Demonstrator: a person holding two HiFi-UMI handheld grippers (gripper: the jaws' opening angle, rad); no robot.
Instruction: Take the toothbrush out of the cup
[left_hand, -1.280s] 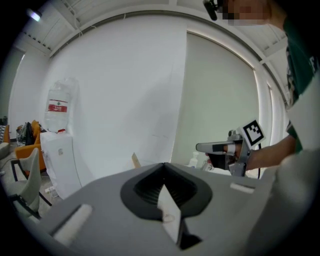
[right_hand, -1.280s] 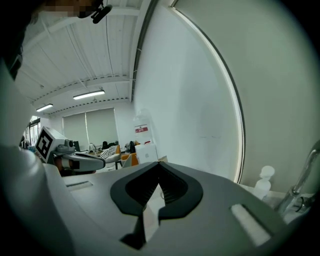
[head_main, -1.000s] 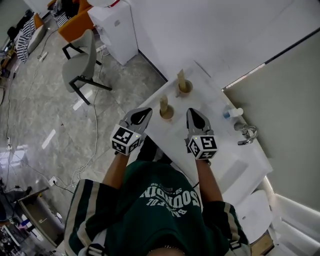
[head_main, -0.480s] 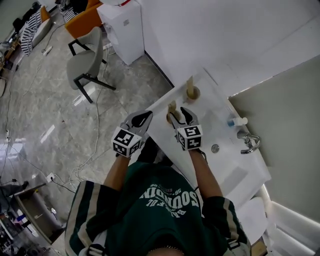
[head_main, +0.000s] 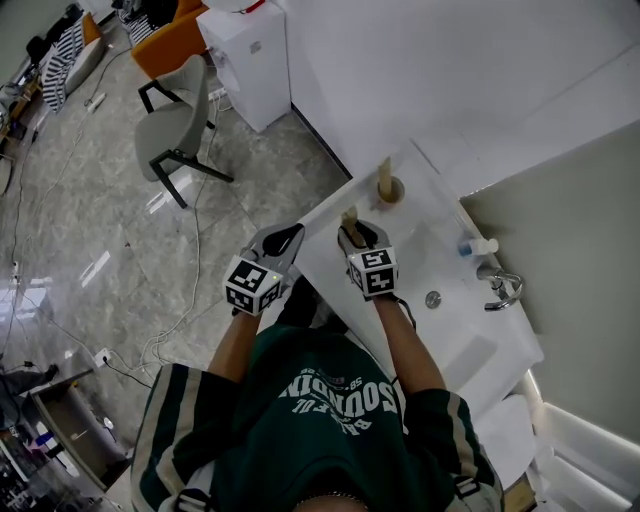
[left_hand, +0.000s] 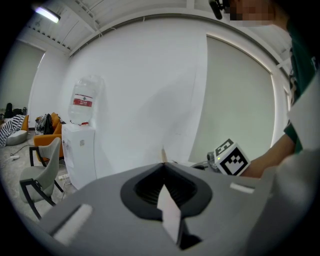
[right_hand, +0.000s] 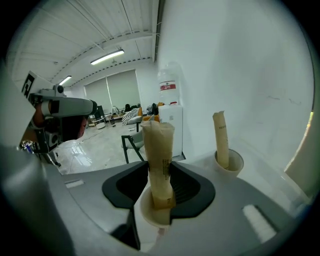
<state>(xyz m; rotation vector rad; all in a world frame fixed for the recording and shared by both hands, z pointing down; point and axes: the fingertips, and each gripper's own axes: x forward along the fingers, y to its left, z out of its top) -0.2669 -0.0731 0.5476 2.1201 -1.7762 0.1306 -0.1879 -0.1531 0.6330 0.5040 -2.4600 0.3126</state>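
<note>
- Worktop (head_main: 470, 350): white, set vs. the wall, carries everything I need.
- Right gripper (head_main: 362, 236): the nearer one by far, angled down onto the cup (right_hand: 150, 212). Jaws are spread and have just been closing, w/ the toothbrush (right_hand: 159, 160) standing between them. No firm pinch visible yet.
- Left gripper (head_main: 283, 238): jaws pressed together, nothing in them. It hangs off the worktop's near edge, beside the right gripper, not over the cup.
- Cup: small, white, upright, right at my R jaw tips. Second cup (right_hand: 229, 162) w/ its own wrapped brush (right_hand: 221, 137) stands apart, further back.
- Toothbrush: in tan paper wrap, standing in the cup, long axis approx. vertical, dead ahead of R gripper. My read: close on the wrap above the rim, then lift along that axis.
</note>
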